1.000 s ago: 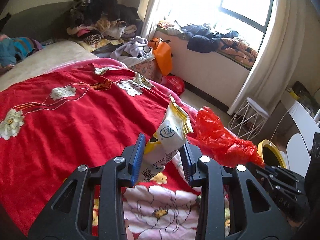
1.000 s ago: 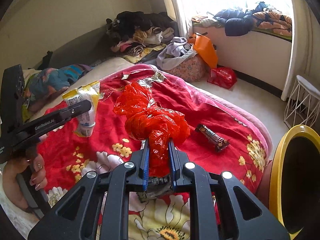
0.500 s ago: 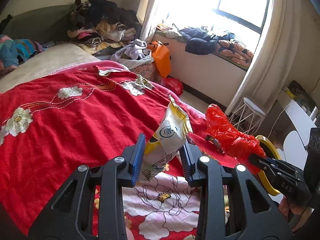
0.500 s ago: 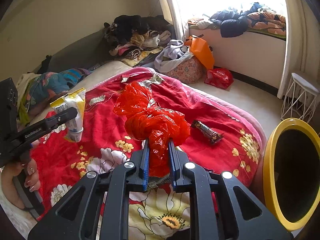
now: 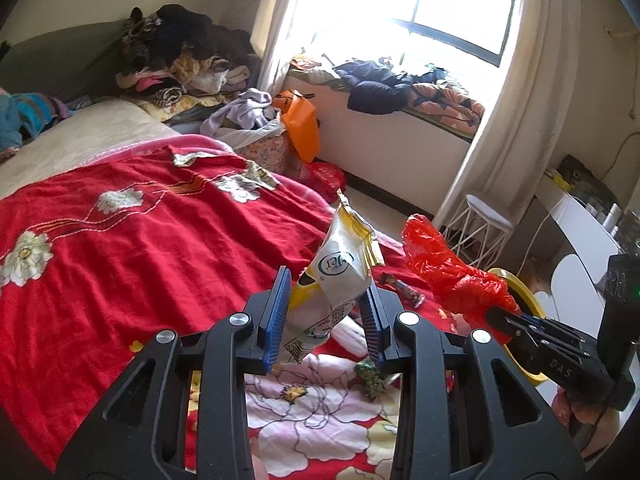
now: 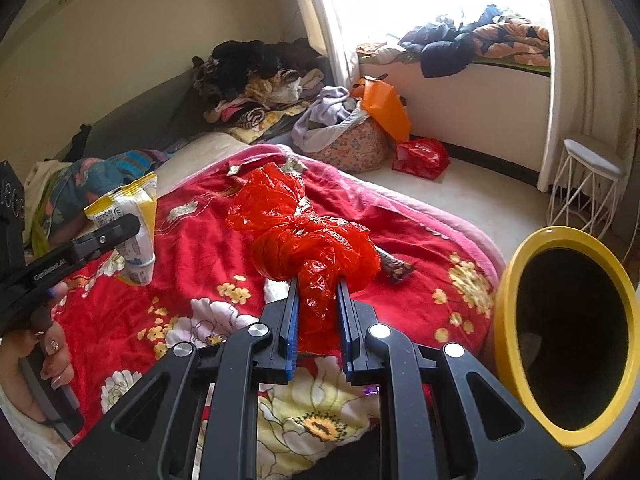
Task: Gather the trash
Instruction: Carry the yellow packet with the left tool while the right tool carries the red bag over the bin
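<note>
"GenRobot.AI" on left gripper (image 6: 116,236); "DAS" on right gripper (image 5: 504,318).

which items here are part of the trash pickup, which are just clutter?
Job:
- snack packet, in left claw
- red plastic bag, in right claw
- dark snack bar wrapper, on the red blanket
- yellow bin, beside the bed

Clutter:
- clothes pile
- orange bag
- white stool
- clothes on window ledge
</note>
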A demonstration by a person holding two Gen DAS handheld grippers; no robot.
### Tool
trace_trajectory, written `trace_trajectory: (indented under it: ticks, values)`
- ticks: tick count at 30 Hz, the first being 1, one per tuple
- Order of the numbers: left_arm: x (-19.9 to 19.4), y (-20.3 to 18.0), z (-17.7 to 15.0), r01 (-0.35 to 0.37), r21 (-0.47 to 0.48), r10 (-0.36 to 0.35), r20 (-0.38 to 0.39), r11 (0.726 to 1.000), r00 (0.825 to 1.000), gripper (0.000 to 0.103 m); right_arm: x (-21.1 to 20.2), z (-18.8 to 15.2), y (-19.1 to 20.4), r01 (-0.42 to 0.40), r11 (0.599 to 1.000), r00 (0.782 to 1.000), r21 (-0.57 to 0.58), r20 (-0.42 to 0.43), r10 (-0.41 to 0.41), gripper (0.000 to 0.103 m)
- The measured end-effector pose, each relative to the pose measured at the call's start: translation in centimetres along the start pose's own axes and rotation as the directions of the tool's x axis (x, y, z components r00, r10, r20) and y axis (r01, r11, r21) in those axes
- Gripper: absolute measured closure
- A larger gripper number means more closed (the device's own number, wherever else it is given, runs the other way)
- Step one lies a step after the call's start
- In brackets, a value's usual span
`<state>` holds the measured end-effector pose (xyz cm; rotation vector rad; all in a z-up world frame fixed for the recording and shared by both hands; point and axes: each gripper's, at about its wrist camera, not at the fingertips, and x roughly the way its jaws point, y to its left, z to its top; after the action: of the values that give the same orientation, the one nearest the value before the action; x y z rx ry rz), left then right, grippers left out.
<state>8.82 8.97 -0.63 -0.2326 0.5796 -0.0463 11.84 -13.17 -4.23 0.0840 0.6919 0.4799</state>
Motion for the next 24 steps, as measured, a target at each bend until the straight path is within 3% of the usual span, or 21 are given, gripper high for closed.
trace_trajectory:
  ticks: [24]
  values:
    - [0.8,-6.9,-0.7,0.096,0.104,-0.093,-0.034,0.99,0.995,0.076,-3.9,0.0,-6.3,0.118,0.983,0.989,0.143,0.067,-0.128,0.087]
